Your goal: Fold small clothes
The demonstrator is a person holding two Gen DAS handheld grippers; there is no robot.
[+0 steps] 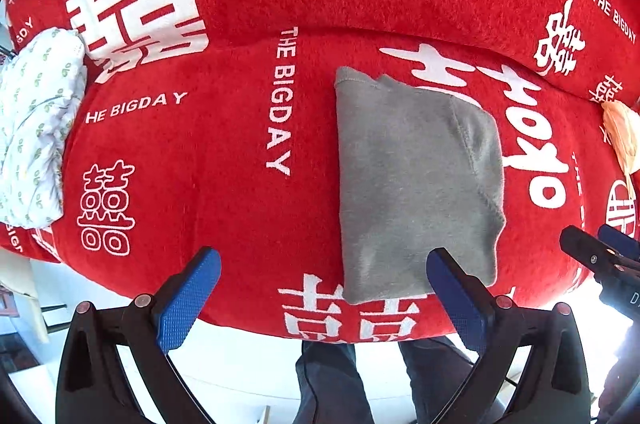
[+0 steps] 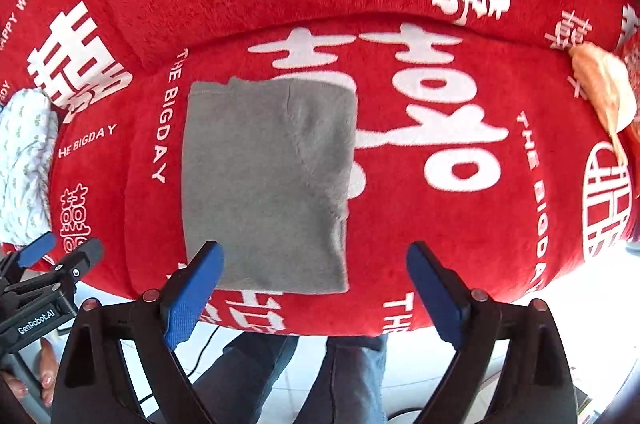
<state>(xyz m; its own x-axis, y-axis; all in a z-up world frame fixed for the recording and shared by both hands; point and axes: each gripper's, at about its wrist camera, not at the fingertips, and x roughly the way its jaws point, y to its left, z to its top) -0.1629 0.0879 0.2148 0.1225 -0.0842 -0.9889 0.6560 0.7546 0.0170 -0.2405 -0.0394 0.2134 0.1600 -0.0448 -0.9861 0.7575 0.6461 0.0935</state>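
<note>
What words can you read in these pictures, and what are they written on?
"THE BIGDAY": white print, repeated on the red fleece blanket.
"HAPPY WEDDING": white print at the blanket's upper left edge, first letter cut off.
Large white Chinese double-happiness signs: across the same blanket.
"GenRobot.AI": white label on the black left hand-held gripper.
Folded grey fleece garment: no text.
White leaf-print cloth: no text.

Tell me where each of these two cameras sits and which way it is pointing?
Left wrist view: sits on the left tool, looking down at the grey folded garment on the red blanket; its open blue fingers and the person's legs show.
Right wrist view: sits on the right tool, looking down at the same scene; its open fingers and legs show.
Shared: garment, blanket, white patterned cloth, orange cloth, and each glimpses the other tool.
</note>
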